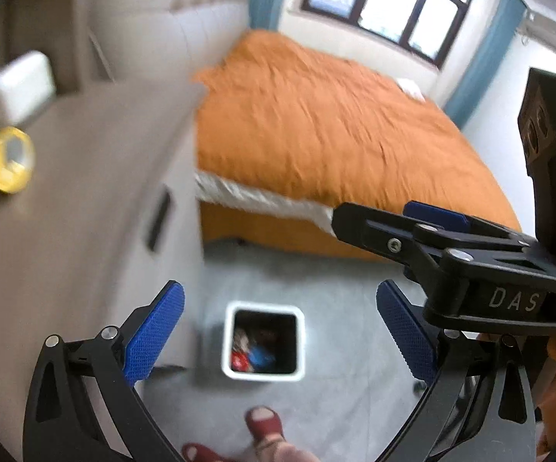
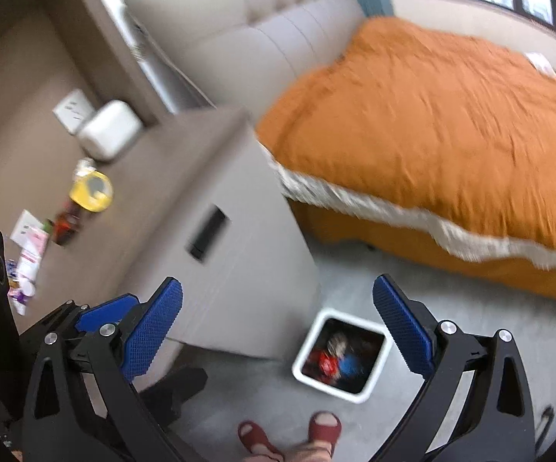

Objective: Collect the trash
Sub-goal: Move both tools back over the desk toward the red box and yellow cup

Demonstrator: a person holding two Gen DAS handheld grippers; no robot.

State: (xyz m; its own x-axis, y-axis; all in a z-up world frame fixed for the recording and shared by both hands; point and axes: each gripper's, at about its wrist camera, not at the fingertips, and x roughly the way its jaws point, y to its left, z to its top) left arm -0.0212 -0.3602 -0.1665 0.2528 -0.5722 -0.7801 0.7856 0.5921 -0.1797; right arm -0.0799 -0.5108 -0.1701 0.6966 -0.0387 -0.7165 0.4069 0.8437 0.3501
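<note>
Both pictures are smeared by blur, so small things are hard to read. The left tongs (image 1: pixel 279 331) stand wide apart with nothing between their blue pads, held high above the grey floor (image 1: pixel 339 292). Straight below them, framed between the two fingers, sits a white square bin (image 1: pixel 263 340) on the floor, just beside the front of a grey desk (image 1: pixel 85 200). Inside the bin lies trash (image 1: pixel 252 354): a red piece and a blue piece show, with something pale above them, too blurred to name. The right tongs (image 2: pixel 278 327) also gape wide and carry nothing; in the left wrist view they reach in from the right edge, above the left tongs' right finger. From the right wrist view the bin (image 2: pixel 304 350) appears between the fingers, tilted in the frame, near the desk's lower corner. On the desk top a yellow roll of tape (image 2: pixel 91 190) lies flat, with a white rounded case (image 2: pixel 109 129) behind it near the wall and a dark red small thing (image 2: pixel 65 223) in front of it. Further left lies a scatter of pink and white packets (image 2: pixel 27 265). A bed with an orange cover (image 2: pixel 439 123) fills the far side, beside the desk. The person's feet in red sandals (image 2: pixel 289 435) stand on the floor near the bin.
</note>
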